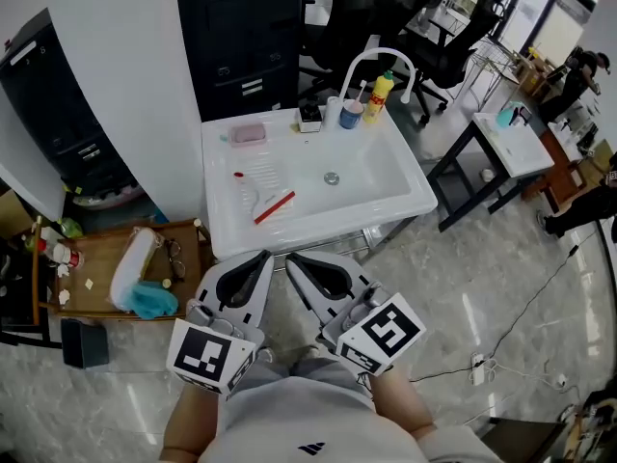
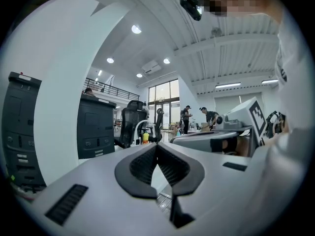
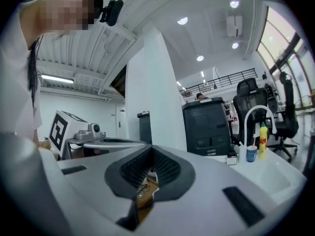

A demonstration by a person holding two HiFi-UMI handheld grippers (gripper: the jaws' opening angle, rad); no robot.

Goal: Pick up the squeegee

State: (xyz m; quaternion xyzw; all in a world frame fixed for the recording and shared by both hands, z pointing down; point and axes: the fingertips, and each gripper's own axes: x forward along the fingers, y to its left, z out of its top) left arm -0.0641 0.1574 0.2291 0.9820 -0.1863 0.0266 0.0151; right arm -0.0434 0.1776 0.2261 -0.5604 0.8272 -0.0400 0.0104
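A white sink (image 1: 224, 222) stands on a pale marble floor (image 1: 482, 297), with a black cabinet (image 1: 241, 37) behind it. The red squeegee (image 1: 275, 206) lies on the ribbed left part of the sink surface, beside the basin. A yellow bottle (image 1: 381, 96) stands by the faucet (image 1: 378, 58). The left gripper (image 1: 262, 258) and the right gripper (image 1: 293, 258) are held level near the person's body, in front of the sink's front edge and apart from the squeegee. The fingers of both are closed on nothing.

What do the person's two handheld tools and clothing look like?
The left tool and right tool are light grey tapered shells with black ribbed pads; each carries a white cube with black square markers. The person wears a white top.
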